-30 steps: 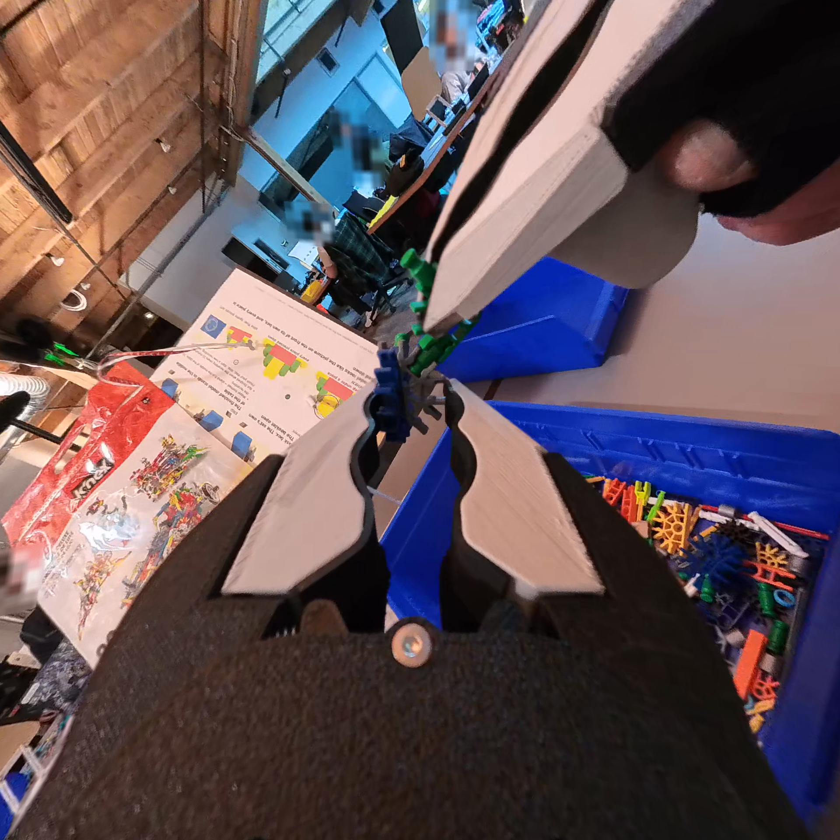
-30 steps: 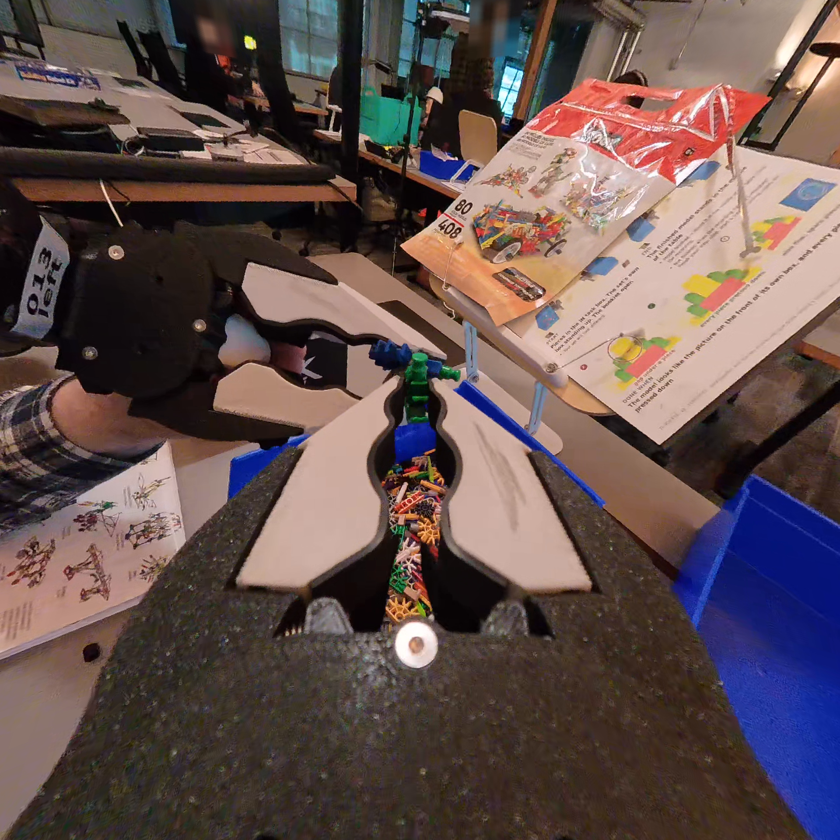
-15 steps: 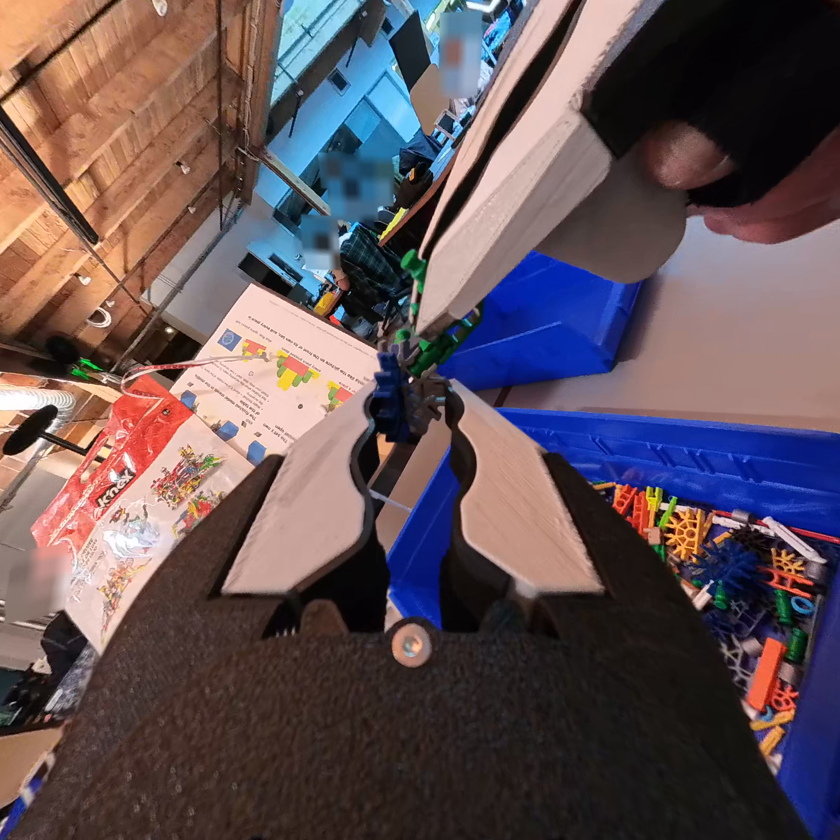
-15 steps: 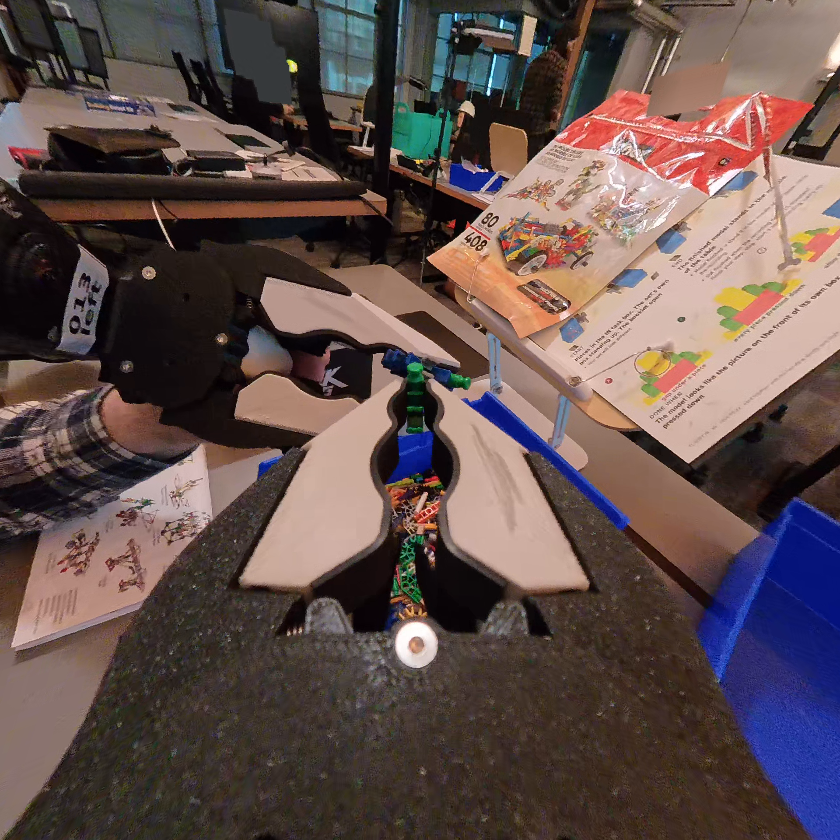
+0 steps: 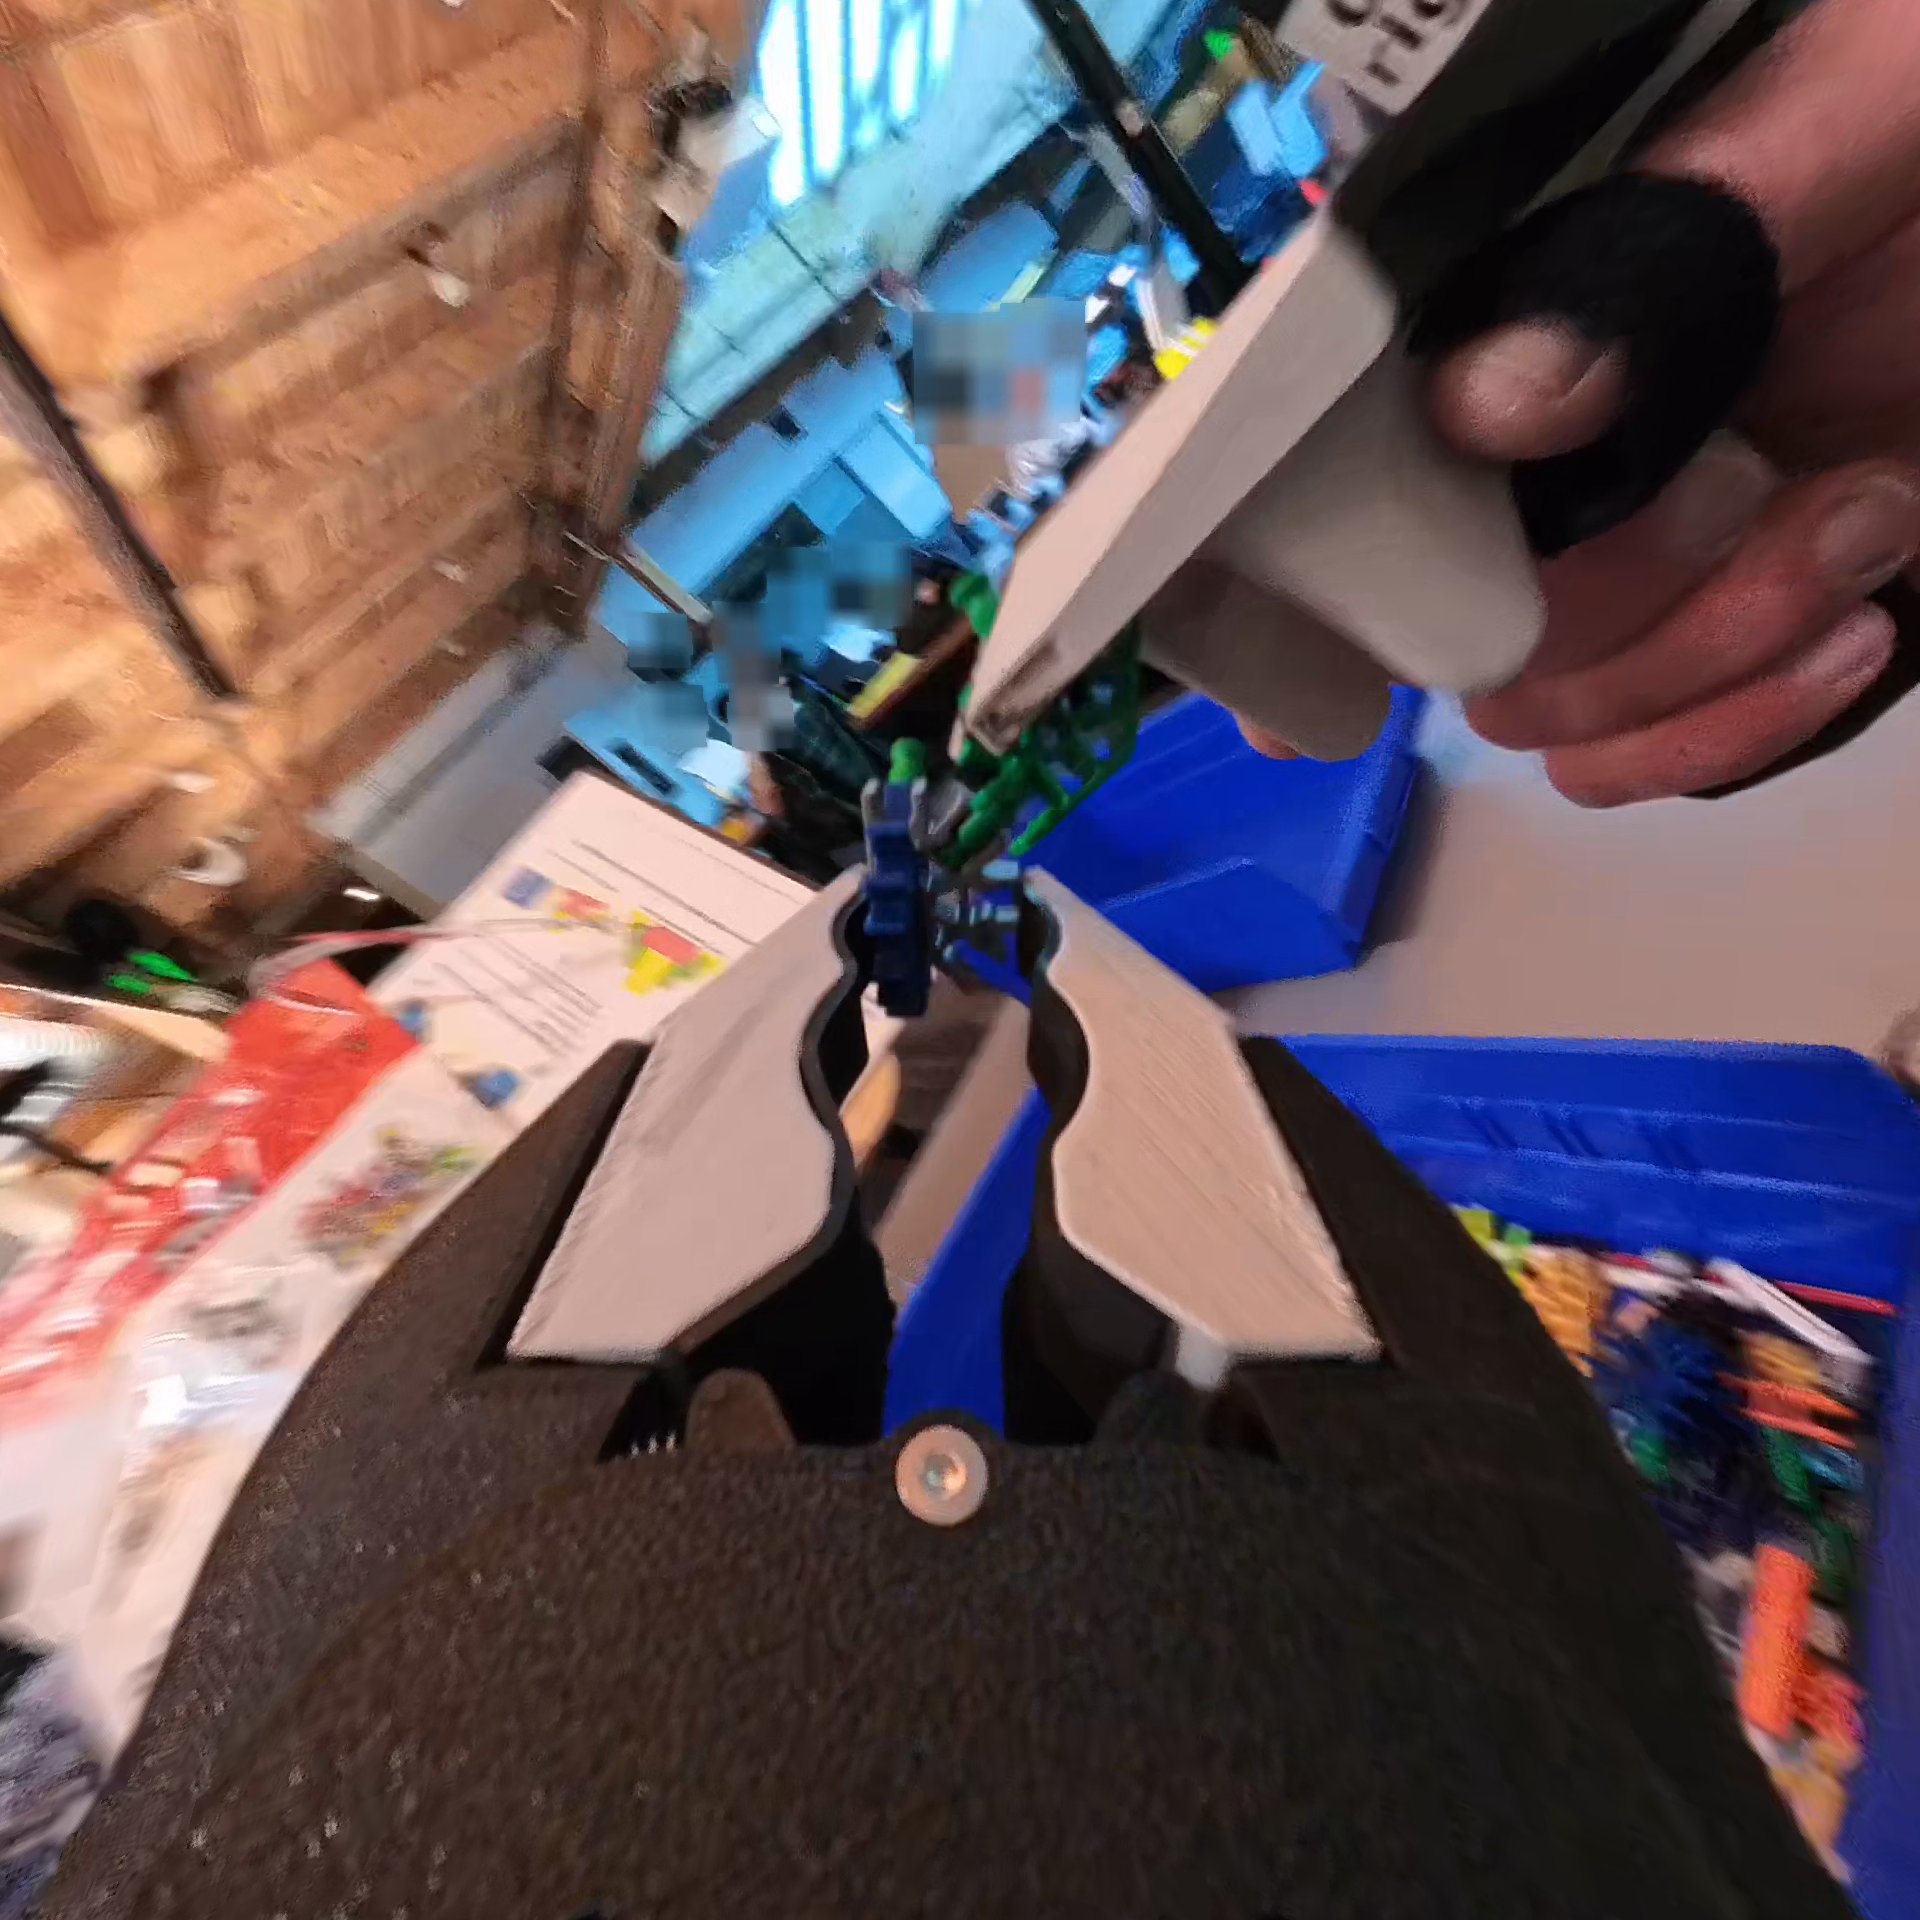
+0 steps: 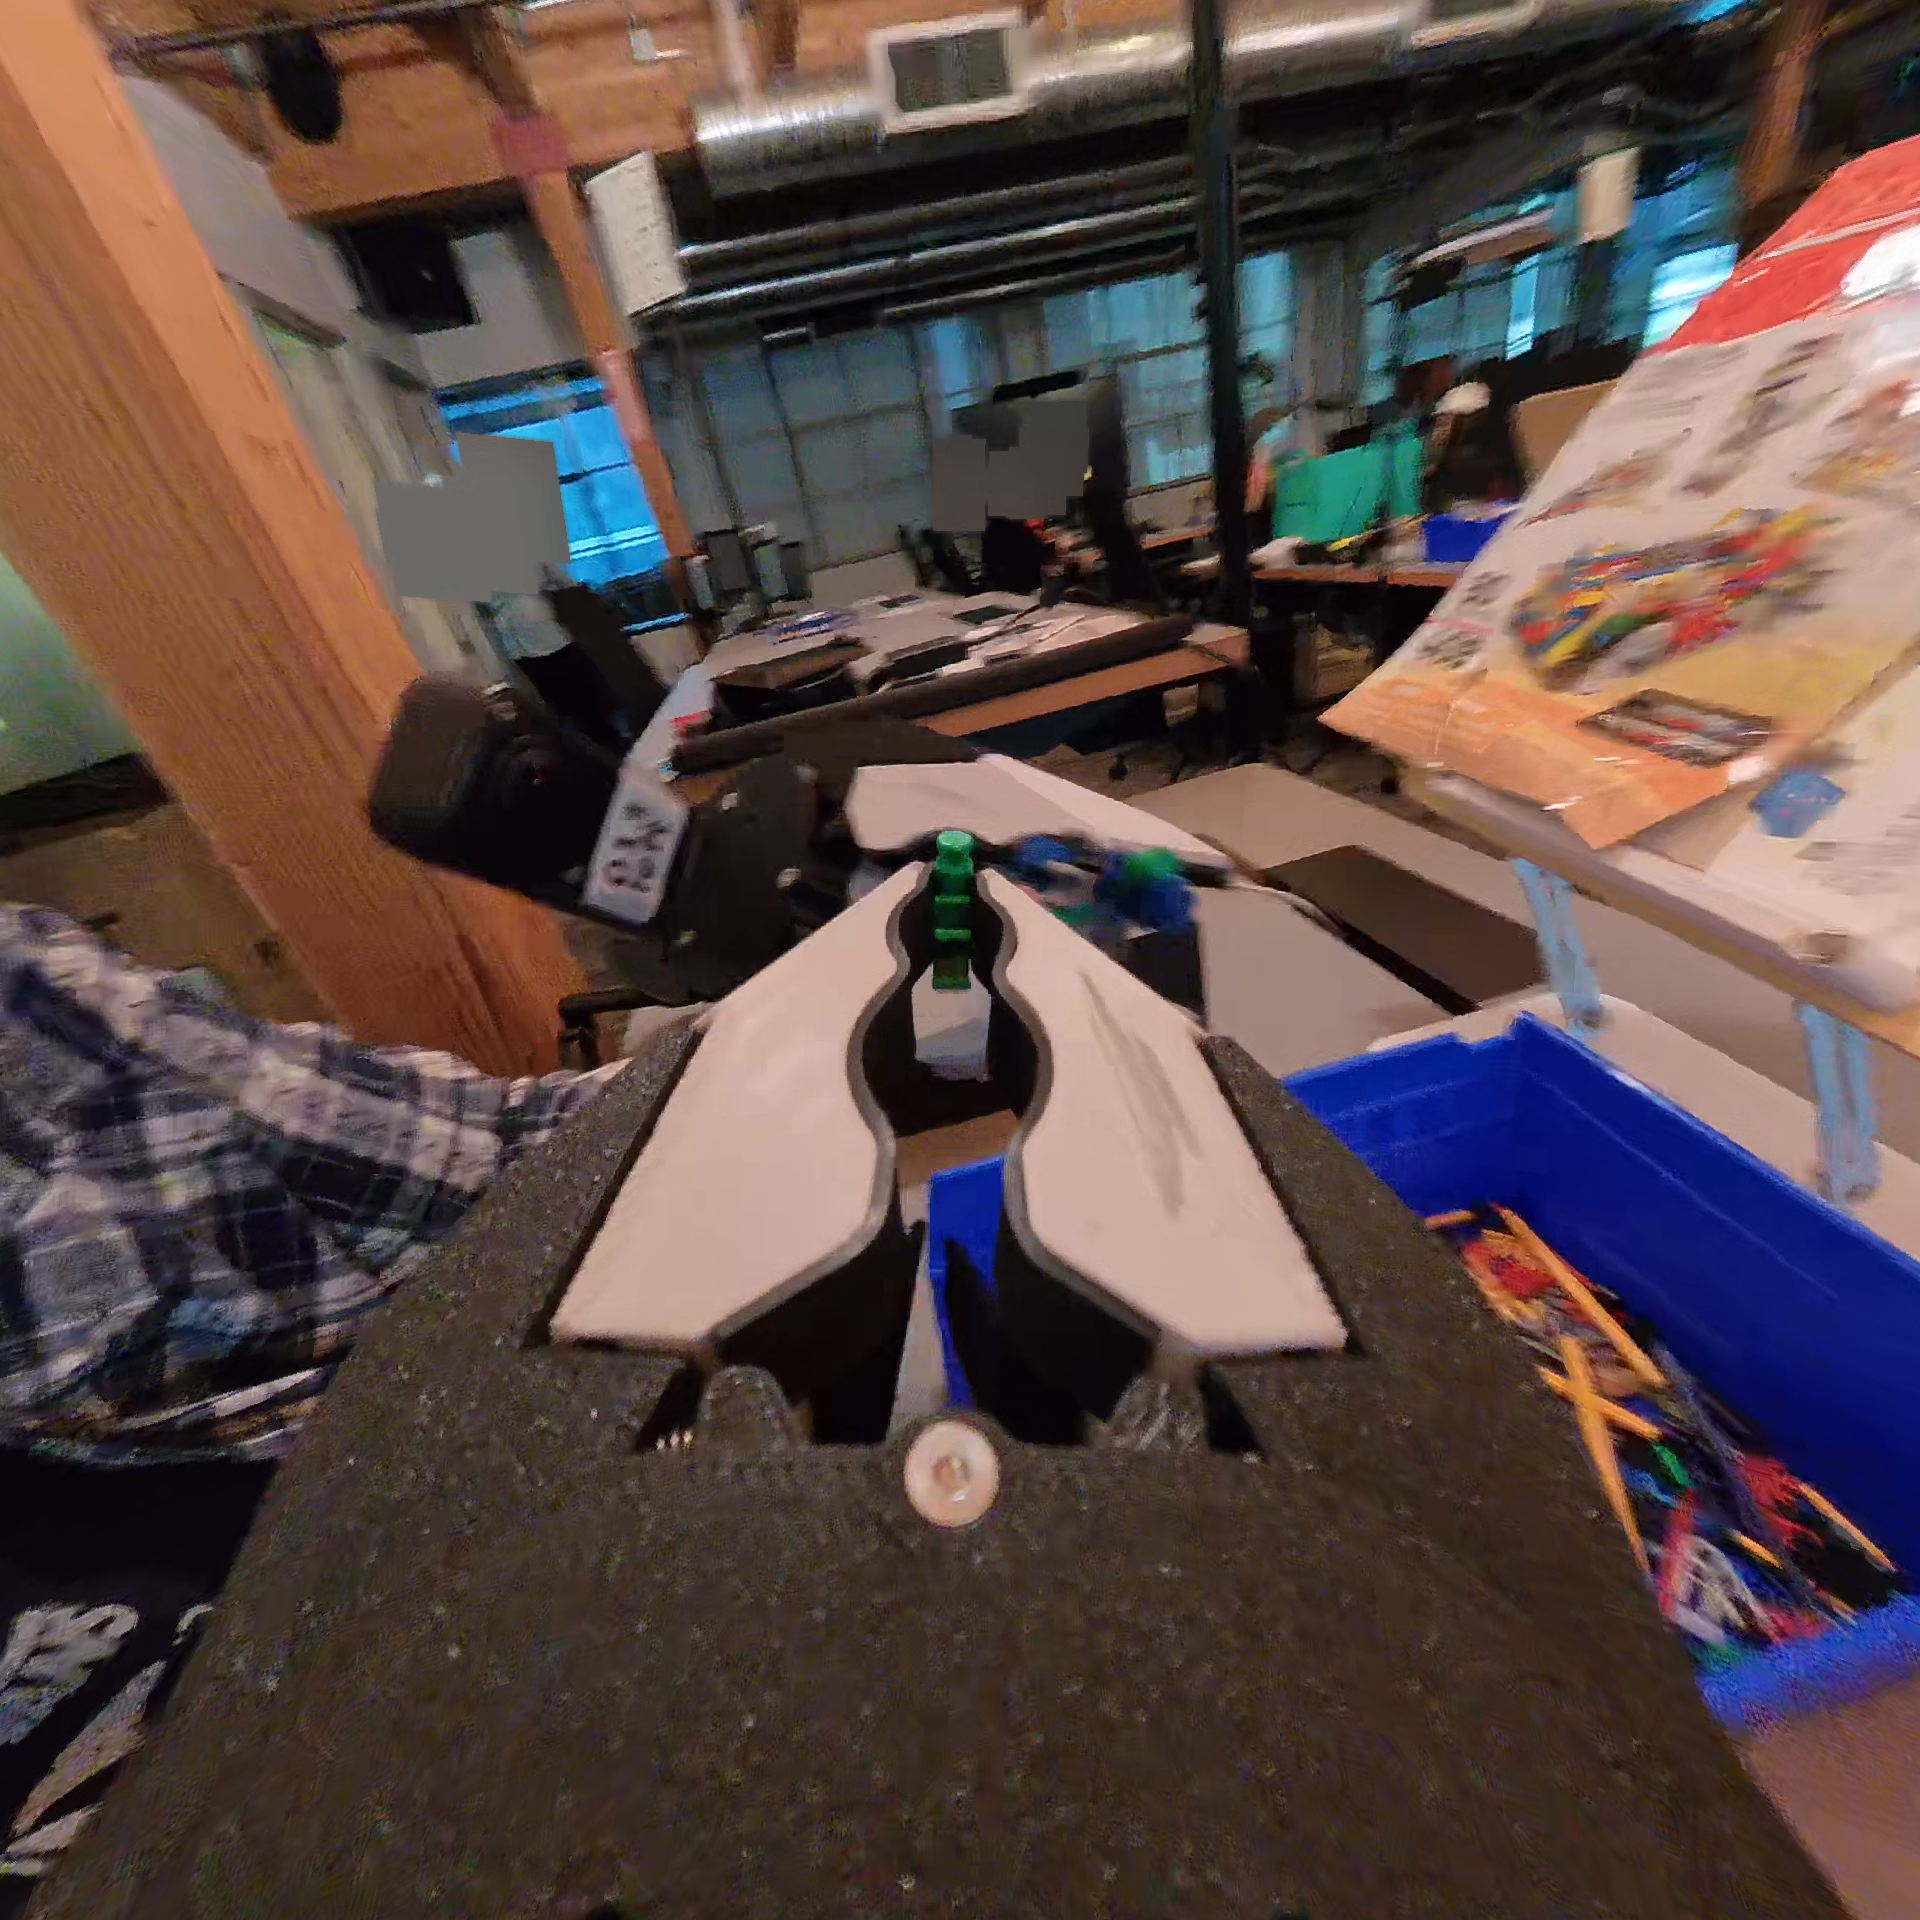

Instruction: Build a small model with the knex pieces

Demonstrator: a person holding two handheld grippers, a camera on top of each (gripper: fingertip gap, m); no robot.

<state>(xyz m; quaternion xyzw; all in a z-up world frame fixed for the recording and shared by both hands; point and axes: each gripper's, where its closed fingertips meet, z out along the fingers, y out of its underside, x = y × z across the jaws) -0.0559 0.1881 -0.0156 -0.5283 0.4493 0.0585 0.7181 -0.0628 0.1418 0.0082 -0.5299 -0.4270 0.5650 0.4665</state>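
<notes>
Blue toothed connector (image 5: 896,920) sat pinched at the tips of our left tool (image 5: 940,920), together with a small grey connector (image 5: 971,914) beside it; the fingers were drawn close on these pieces, with only a narrow gap left lower down. Our right tool (image 6: 951,894) was likewise pressed together on a green rod piece (image 6: 950,914), which stood upright between its tips and poked out above them.

In the left wrist view, the green rod assembly (image 5: 1023,774) held by the right tool met the grey and blue pieces just beyond our left fingertips; motion blur kept us from telling exactly how they joined. In the right wrist view, the left tool (image 6: 1039,831) lay just behind the green piece, with blue and green parts (image 6: 1132,883) blurred at its tip.

Below both tools stood a blue bin (image 6: 1683,1205) on the grey counter (image 5: 1662,894), filled with mixed coloured construction pieces (image 5: 1714,1382). A second blue bin (image 5: 1247,842) sat farther off. Beyond, a tilted board carried an instruction sheet (image 5: 623,914) and a red-topped plastic bag (image 6: 1683,582).
</notes>
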